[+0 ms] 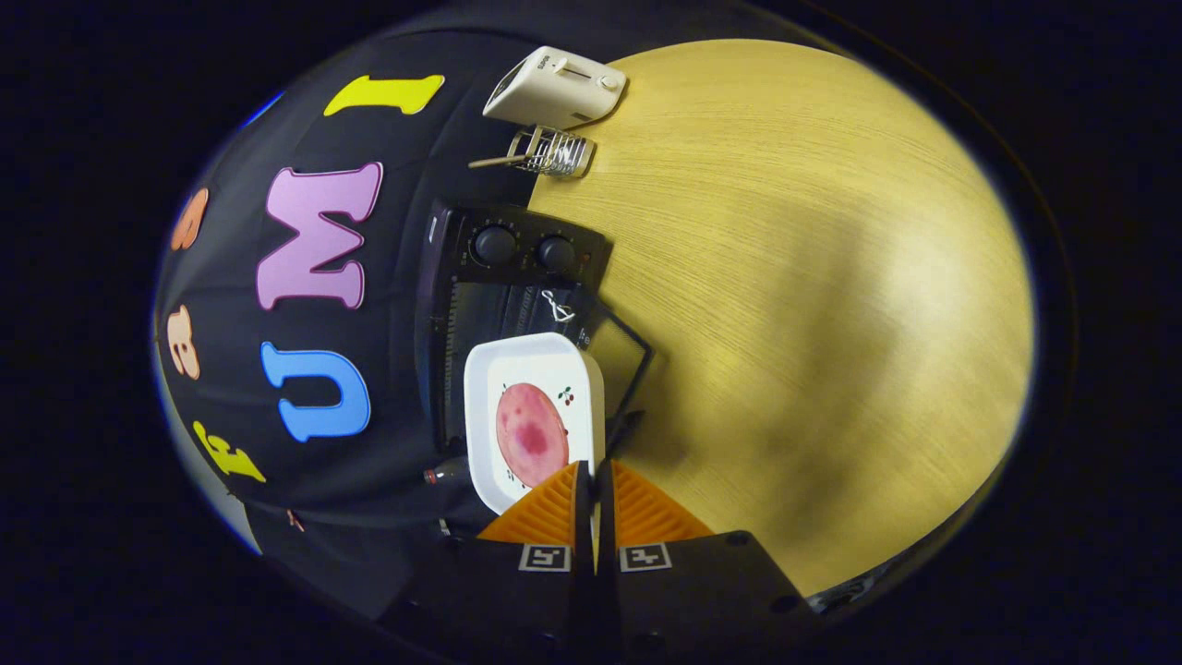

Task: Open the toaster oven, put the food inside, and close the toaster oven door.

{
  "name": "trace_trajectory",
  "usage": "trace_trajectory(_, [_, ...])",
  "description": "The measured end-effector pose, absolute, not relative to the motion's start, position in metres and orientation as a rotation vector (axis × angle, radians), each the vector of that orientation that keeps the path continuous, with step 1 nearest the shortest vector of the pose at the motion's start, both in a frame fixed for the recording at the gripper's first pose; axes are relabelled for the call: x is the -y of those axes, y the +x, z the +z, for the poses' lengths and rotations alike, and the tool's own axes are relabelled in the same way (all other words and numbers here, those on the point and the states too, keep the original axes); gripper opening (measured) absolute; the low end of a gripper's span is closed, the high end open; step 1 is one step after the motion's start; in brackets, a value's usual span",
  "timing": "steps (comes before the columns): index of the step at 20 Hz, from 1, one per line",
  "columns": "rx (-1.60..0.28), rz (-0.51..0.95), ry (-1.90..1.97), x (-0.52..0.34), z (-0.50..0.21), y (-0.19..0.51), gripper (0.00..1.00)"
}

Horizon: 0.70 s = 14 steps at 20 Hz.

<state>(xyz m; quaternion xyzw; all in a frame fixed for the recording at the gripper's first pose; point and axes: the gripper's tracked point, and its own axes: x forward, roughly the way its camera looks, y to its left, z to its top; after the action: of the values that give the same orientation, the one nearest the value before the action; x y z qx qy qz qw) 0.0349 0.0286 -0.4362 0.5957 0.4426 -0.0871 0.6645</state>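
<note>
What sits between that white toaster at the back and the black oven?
In the gripper view, a small wire rack lies between the white pop-up toaster and the black toaster oven.

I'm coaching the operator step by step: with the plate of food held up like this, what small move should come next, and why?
Probably ease the white plate forward into the toaster oven. The gripper is shut on the plate's near rim, the slice of food lies on it, and the oven door already hangs open beside the plate, so the cavity just beyond looks ready to receive it.
</note>
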Motion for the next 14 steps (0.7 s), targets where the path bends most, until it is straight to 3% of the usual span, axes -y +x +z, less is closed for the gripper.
trace_trajectory(8, [-0.831,-0.516,1.459,-0.081,-0.473,0.116,0.05])
trace_trajectory(14, [-0.742,-0.620,1.496,-0.108,-0.494,0.178,0.05])
